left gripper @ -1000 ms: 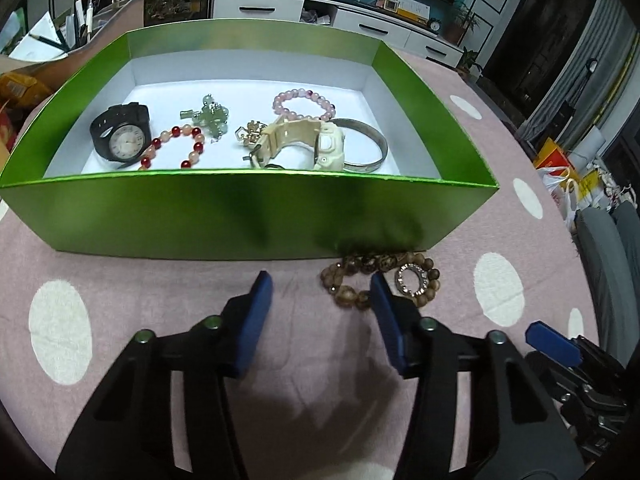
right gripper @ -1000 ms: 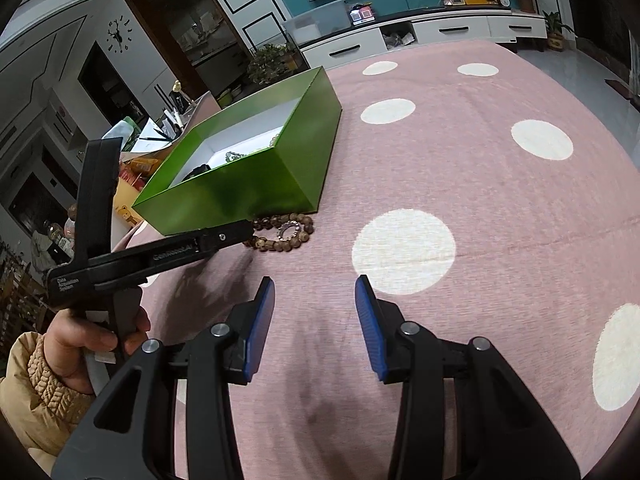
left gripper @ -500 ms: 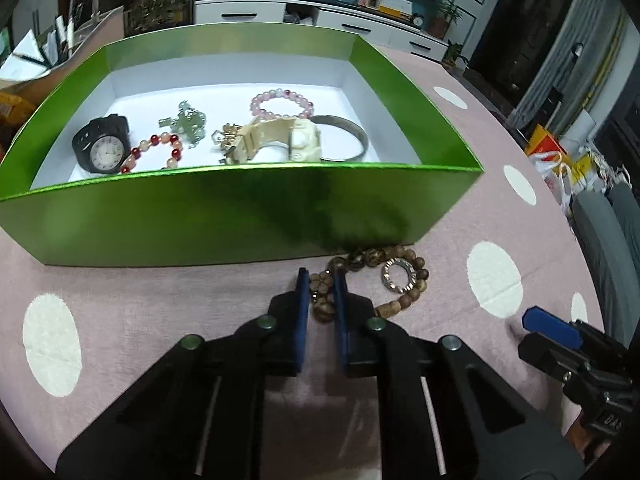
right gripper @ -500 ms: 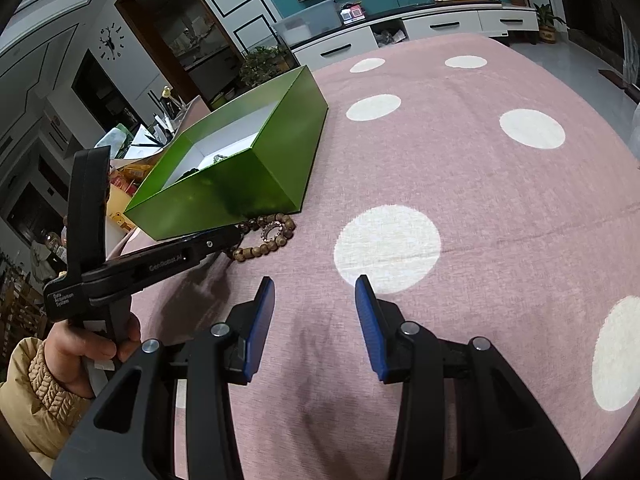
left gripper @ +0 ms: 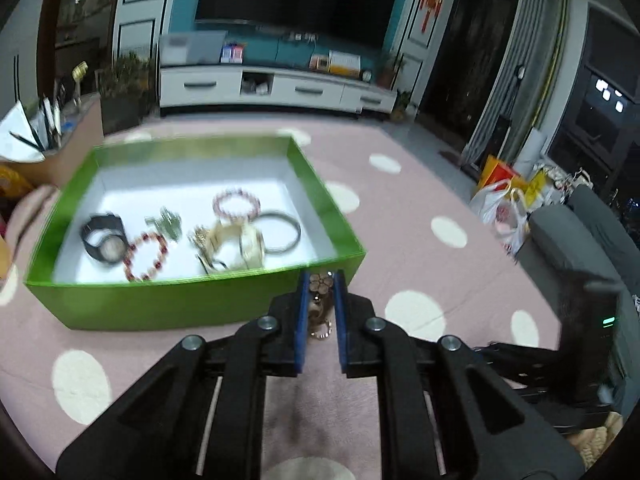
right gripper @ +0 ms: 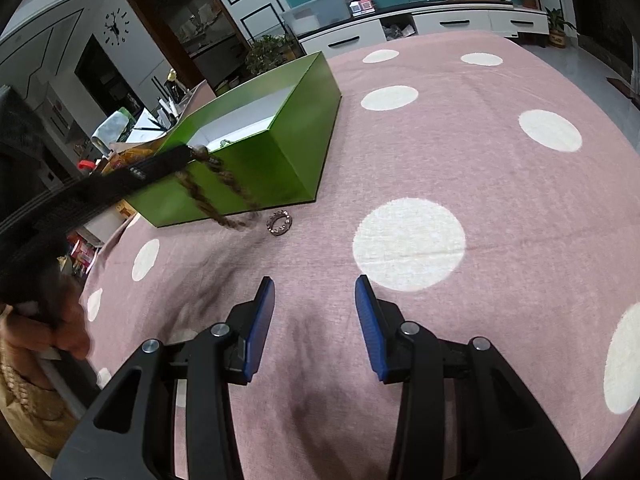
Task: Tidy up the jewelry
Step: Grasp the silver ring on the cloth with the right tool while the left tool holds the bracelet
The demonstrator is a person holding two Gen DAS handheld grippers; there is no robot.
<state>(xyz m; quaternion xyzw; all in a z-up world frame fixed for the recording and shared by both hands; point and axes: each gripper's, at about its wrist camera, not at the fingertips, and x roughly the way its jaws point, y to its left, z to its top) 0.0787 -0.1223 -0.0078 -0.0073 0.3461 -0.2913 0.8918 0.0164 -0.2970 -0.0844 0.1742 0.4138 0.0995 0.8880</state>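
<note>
Your wooden bead bracelet (right gripper: 216,188) hangs from the left gripper (left gripper: 319,286), whose 2 pads have just been closing and now pinch its top bead. Its loop droops straight down, long axis vertical, just in front of the green box's (left gripper: 192,304) near wall. The small ring (right gripper: 279,222) lies on the pink cloth (right gripper: 460,184) below. Your right gripper (right gripper: 315,308) hovers half open, empty. The box lies ahead and left of the pads.

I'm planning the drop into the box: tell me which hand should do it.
Left. The left gripper already holds the brown bead bracelet beside the green box; the right gripper has open, empty jaws farther back.
</note>
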